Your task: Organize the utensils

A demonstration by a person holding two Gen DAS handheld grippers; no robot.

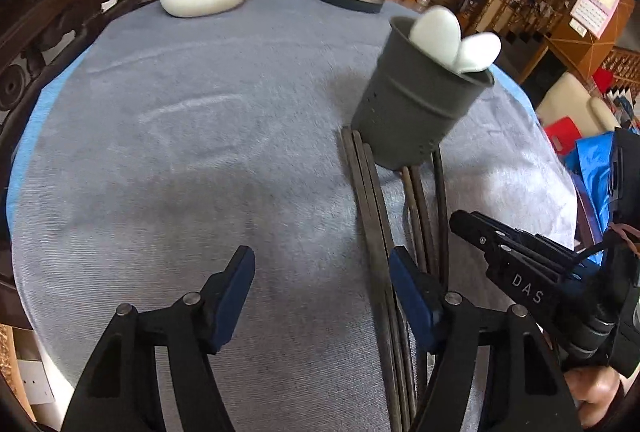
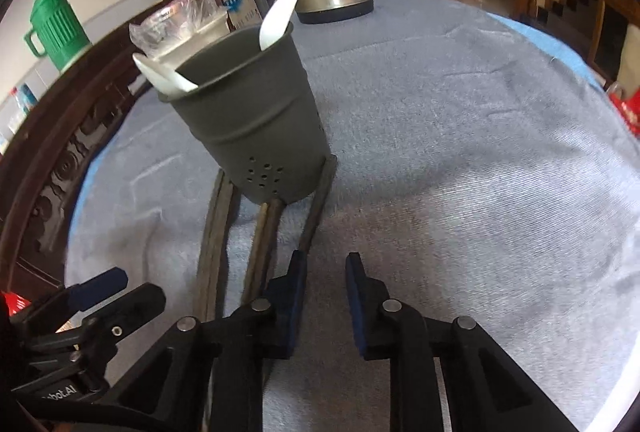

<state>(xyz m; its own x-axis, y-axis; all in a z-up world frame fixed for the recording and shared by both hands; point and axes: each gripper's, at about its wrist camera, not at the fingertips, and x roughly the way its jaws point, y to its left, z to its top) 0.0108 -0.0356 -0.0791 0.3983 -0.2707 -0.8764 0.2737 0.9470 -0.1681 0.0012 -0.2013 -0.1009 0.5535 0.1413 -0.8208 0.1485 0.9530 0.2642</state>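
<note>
Chopsticks (image 1: 376,232) lie on the table (image 1: 200,152) against the grey holder (image 1: 420,104) of white spoons (image 1: 436,28); my left tool (image 1: 322,286) gapes wide, my right tool (image 2: 326,264) narrow, both empty.

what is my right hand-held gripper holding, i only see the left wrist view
Observer: Nothing. The right hand-held gripper is open, with only bare cloth in the gap. The nearest chopstick ends at its left finger, outside the gap.
Operator: are the spoons touching, they overlap for me
Observer: No. One spoon leans on the holder at its far rim, and the other spoon leans at its left rim.
</note>
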